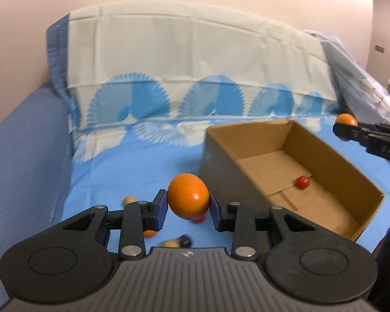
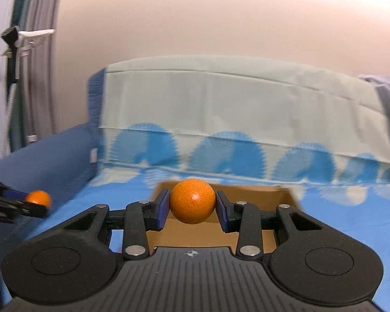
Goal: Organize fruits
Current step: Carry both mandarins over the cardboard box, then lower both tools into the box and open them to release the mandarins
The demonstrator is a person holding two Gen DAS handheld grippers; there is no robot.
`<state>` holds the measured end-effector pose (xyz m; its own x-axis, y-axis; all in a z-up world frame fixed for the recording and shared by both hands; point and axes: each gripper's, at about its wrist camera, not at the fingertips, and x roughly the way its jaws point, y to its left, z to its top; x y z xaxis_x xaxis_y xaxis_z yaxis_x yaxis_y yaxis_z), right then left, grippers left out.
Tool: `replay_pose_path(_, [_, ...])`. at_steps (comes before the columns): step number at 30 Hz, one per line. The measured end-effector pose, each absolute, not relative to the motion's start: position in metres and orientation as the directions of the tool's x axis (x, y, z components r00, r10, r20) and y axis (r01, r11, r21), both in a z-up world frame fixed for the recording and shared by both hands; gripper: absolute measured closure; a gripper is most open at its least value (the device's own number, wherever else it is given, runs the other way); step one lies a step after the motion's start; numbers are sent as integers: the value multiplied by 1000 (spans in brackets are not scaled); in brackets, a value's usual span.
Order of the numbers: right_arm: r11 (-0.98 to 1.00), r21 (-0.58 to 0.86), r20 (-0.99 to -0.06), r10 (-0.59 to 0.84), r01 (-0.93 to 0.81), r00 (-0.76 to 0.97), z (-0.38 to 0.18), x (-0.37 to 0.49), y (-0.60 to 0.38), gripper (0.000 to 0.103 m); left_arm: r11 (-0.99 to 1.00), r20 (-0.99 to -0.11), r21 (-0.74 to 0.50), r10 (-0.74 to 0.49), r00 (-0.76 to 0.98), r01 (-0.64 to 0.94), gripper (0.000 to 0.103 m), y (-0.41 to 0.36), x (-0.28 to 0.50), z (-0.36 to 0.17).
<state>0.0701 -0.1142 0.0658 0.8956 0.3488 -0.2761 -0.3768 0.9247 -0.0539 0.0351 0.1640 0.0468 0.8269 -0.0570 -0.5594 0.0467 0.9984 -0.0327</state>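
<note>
Holding an orange [image 1: 188, 196] each, left claw [image 1: 188, 209] and right claw [image 2: 192, 209] hovered; box [image 1: 361, 179] held one red fruit [image 1: 302, 182], several fruits [image 1: 172, 243] lay at its seven o'clock.

Home living room: sofa [image 1: 26, 143] under patterned cloth [image 1: 169, 59].

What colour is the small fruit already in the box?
Red, lying on the cardboard box floor; clearest in the left wrist view.

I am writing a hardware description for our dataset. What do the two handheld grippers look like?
The left gripper and the right gripper look the same: matte black linkage arms with silver rivets, blue pads on the fingers, and a grey ribbed base carrying a small compass-like emblem. No cables show.
</note>
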Motion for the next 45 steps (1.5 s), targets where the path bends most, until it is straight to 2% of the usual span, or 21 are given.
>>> replay_pose_path(7, [968,28,-356,242,-249,903,40,87,-168,64,991,-518,-104,-124,846,82,65,126,55,42])
replay_pose_path(10, [972,3,-352,220,-233,910,35,88,-177,64,985,-490,-138,-158,857,103,65,111,59,37])
replay_pose_path(17, [986,0,-357,154,-164,921,28,84,-206,64,985,-438,-76,-173,882,155,65,82,53,27])
replay_pose_path(25, [992,-11,-370,114,-127,922,22,90,-210,64,984,-452,-35,-171,875,174,65,68,62,15])
replay_pose_path(45, [989,-43,-383,116,-143,916,20,101,-189,64,975,-437,-60,-219,872,214,65,52,66,9])
